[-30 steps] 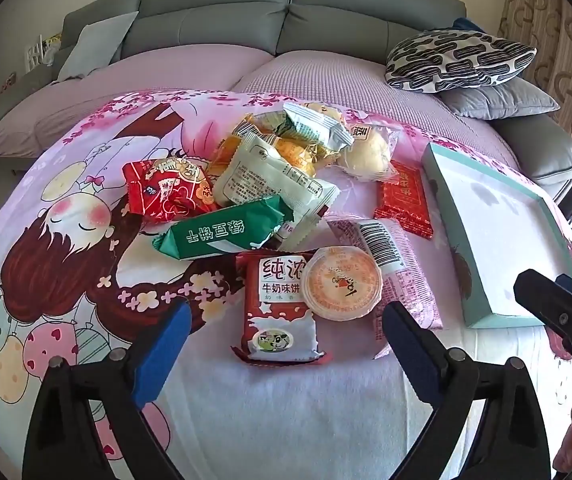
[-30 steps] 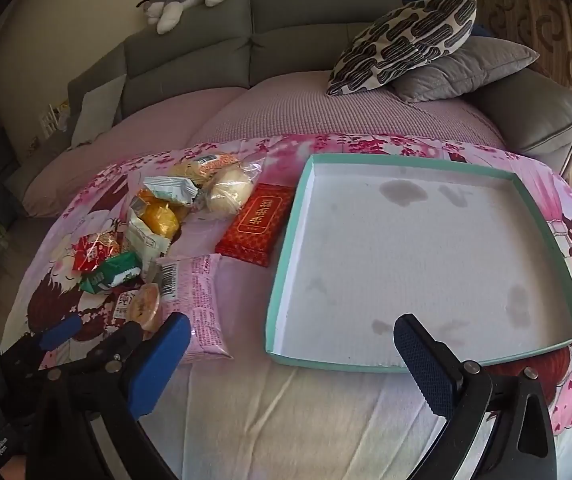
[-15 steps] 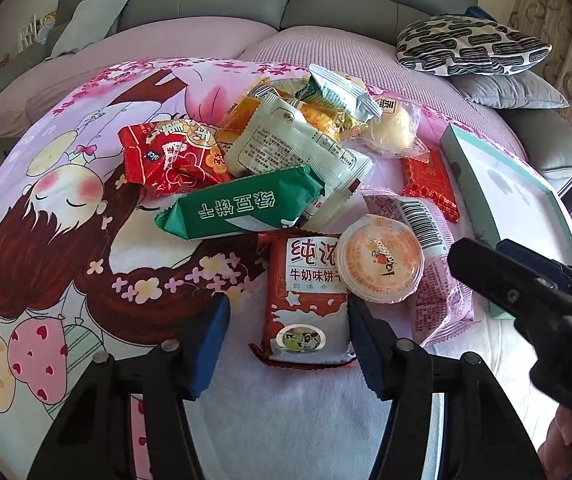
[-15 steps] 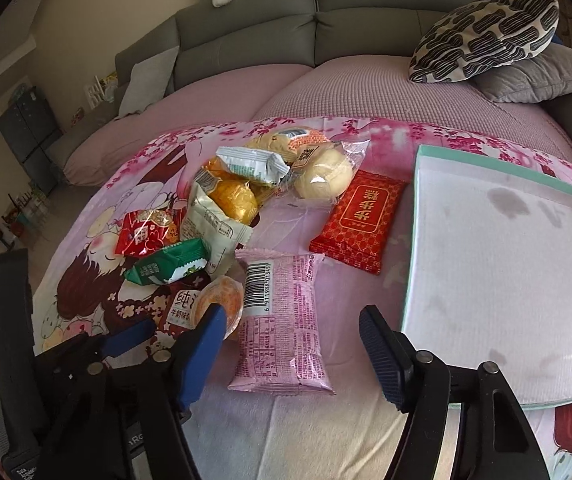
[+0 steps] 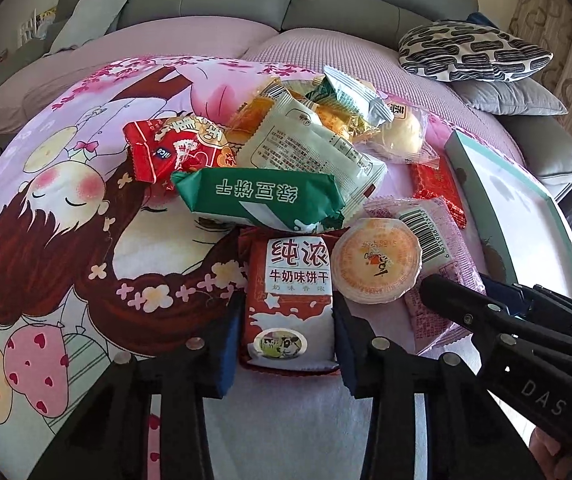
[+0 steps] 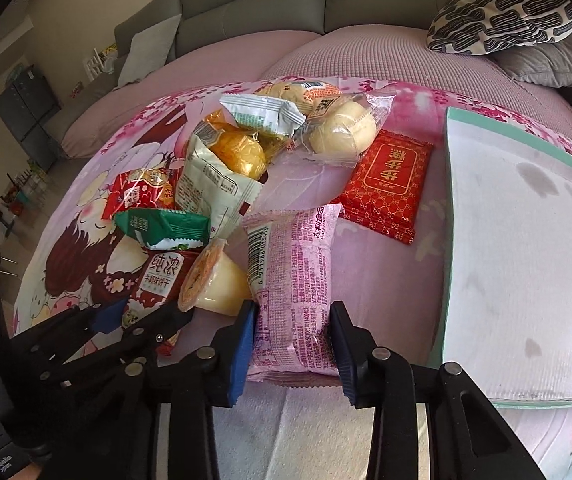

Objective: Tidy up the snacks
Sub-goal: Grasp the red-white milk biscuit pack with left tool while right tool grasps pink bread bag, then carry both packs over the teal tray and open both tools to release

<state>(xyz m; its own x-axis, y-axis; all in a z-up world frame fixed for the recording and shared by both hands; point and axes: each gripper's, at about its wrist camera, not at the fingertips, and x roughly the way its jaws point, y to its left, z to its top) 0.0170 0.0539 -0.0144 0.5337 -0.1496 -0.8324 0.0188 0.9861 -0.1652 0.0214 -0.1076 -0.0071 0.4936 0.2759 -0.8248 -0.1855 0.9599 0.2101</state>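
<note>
Now your left gripper [image 5: 286, 336] pinches the milk biscuit pack [image 5: 290, 300] and your right gripper [image 6: 291, 344] the pink packet [image 6: 293, 280]; its jaws have just been closing. Lift slowly, because the jelly cup [image 5: 377, 265] leans on both.

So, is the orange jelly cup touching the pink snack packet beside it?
Touching. In the right wrist view the jelly cup leans with its side against the long edge of the pink packet, by the barcode; no gap shows between them.
</note>
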